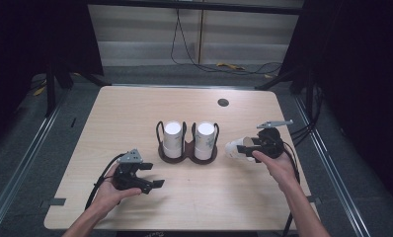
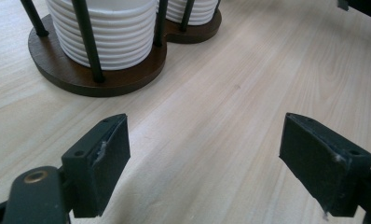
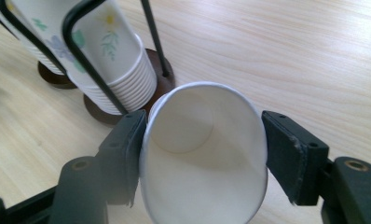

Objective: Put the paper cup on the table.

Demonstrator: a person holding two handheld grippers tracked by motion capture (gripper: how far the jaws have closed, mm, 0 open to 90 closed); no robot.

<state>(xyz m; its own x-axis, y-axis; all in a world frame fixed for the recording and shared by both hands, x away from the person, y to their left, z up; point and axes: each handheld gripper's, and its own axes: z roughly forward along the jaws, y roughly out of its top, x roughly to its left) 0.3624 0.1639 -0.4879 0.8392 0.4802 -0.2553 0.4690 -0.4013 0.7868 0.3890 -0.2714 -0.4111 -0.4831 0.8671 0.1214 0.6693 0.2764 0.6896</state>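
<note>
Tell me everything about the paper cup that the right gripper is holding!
The paper cup is white and empty, with a thin rolled rim and a round flat bottom seen inside. It lies on its side in the air above the wooden table, right of the cup holder, its mouth toward the right gripper. The black fingers squeeze its rim from both sides, bending the mouth into an oval. Nothing else touches it.

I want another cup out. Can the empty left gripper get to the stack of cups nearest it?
Probably yes. The left gripper is open, and bare table lies between it and the near stack of cups. The holder's black rods may get in the way.
</note>
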